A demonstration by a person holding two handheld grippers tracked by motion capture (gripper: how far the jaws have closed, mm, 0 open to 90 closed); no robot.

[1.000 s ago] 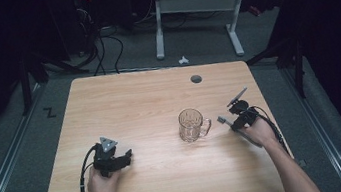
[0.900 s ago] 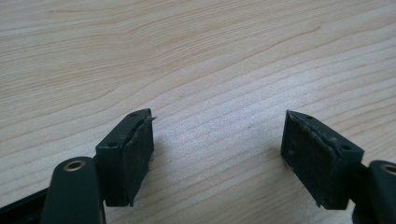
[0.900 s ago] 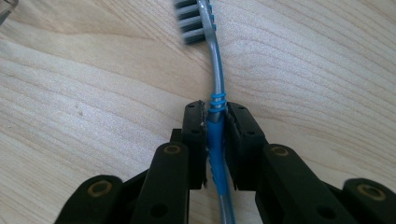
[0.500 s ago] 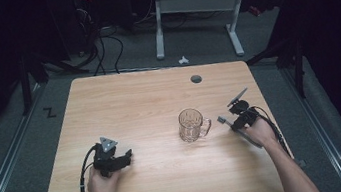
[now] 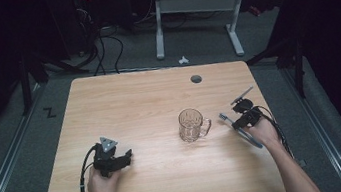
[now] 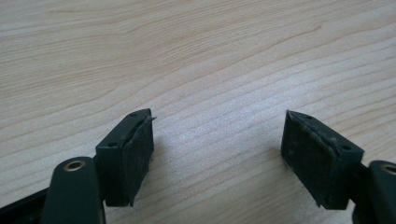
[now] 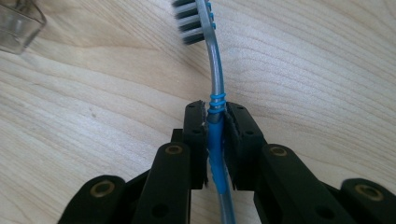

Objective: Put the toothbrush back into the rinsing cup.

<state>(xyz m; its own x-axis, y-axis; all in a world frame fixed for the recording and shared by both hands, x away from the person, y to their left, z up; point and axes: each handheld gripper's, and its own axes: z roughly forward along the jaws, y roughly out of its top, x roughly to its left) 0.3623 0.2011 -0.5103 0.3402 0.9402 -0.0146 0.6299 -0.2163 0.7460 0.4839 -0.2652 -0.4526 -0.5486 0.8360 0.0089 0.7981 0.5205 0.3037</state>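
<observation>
The table (image 5: 160,107) is pale wood with fine wavy grain in light tan streaks, and a small dark grey round plug (image 5: 196,78) sits in it. The mug (image 5: 192,125) is clear glass with a dimpled pattern. The toothbrush (image 7: 215,88) has a translucent grey handle with bright blue ribbed grip bands, and bristles in dark grey and white with blue tips. The right gripper (image 7: 215,122) is black with brass-coloured rivets. The left gripper (image 6: 217,154) is black too, its pads matte and slightly dusty, with a grey plate on top. The floor (image 5: 24,147) is grey, with a black mark.
</observation>
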